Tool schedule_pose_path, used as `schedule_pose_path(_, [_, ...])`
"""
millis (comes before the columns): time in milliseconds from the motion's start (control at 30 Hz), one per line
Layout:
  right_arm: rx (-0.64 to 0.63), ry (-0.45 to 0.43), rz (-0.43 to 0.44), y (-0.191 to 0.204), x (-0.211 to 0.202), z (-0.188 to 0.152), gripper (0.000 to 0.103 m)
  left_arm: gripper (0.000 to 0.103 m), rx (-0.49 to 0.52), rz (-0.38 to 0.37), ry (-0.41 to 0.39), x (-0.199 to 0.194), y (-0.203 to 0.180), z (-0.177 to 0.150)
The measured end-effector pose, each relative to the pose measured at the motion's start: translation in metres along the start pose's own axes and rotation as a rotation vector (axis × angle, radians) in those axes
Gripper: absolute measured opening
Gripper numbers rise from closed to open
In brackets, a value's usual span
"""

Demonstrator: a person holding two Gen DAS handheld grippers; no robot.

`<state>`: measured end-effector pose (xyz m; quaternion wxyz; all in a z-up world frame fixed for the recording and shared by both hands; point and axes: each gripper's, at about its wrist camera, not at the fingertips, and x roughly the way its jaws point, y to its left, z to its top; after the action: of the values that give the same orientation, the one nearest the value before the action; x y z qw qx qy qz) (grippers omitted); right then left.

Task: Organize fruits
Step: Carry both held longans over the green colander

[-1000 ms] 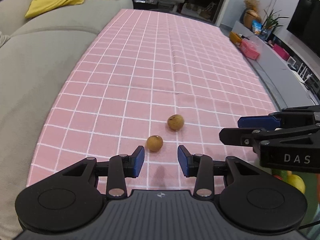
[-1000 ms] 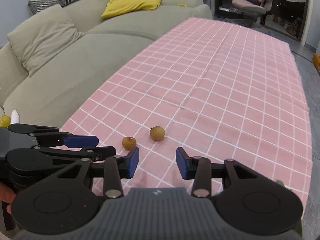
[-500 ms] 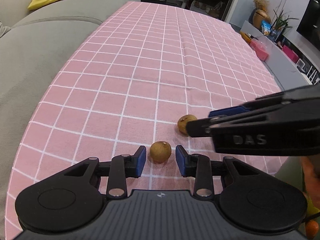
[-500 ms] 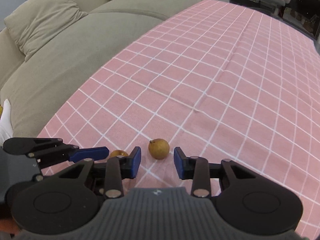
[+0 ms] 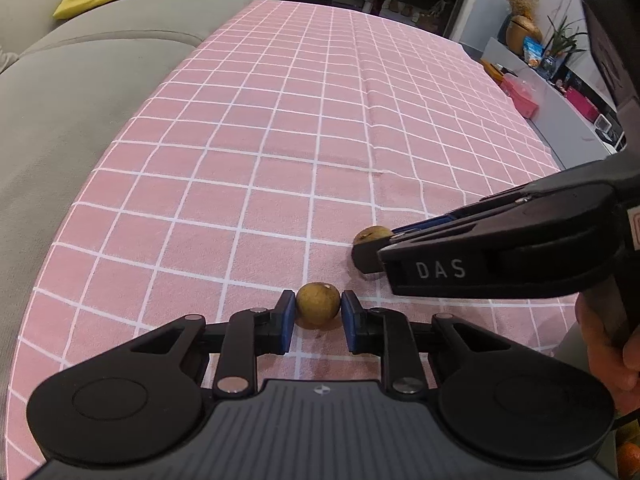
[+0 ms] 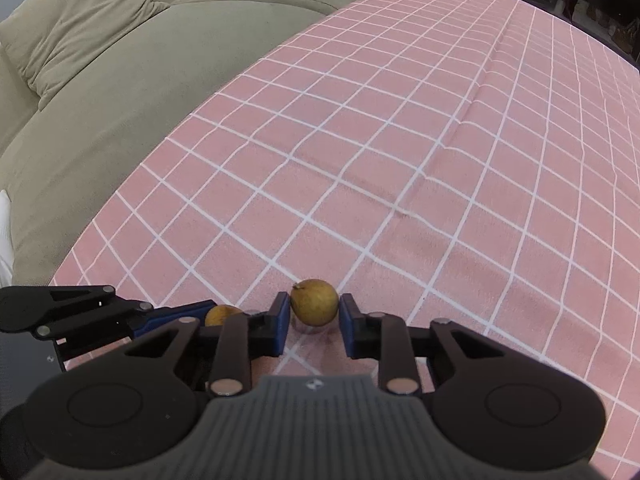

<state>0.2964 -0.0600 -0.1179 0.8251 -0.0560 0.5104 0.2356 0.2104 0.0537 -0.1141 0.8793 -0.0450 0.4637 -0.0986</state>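
Fruits sit near the desk's (image 5: 280, 128) front edge: your left hand-held gripper (image 5: 318, 312) has just closed on one longan (image 5: 317, 305), your right hand-held gripper (image 6: 313, 312) on the other longan (image 6: 314, 301), both touching the cloth.

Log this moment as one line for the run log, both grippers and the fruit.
left gripper: shut on near longan | right gripper: shut on far longan | both fruits on pink checked tablecloth | phase: grasp, not lifted

Even, soft indoor light, faint shadows, sharp focus, strong fisheye bending at edges.
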Motion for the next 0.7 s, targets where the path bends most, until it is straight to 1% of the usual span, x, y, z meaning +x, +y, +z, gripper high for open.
schedule_pose_path(133, [-0.002, -0.013, -0.007, 0.002, -0.009, -0.002, 0.022, 0.027, -0.013, 0.0, -0.006, -0.007, 0.001, 0.003])
schedule_pose_path(233, [-0.003, -0.039, -0.007, 0.006, -0.026, -0.003, 0.022, 0.027, -0.013, 0.0, -0.023, -0.018, 0.0, 0.006])
schedule_pose_path(433, [0.034, -0.134, -0.012, 0.012, -0.082, -0.012, 0.022, 0.027, 0.013, 0.003, -0.067, -0.053, -0.012, 0.009])
schedule_pose_path(567, [0.089, -0.208, -0.015, 0.012, -0.128, -0.031, 0.022, 0.027, 0.028, -0.043, -0.102, -0.081, -0.025, 0.01])
schedule_pose_path(700, [0.128, -0.265, -0.03, 0.01, -0.173, -0.059, 0.022, 0.027, 0.071, -0.1, -0.132, -0.109, -0.045, 0.009])
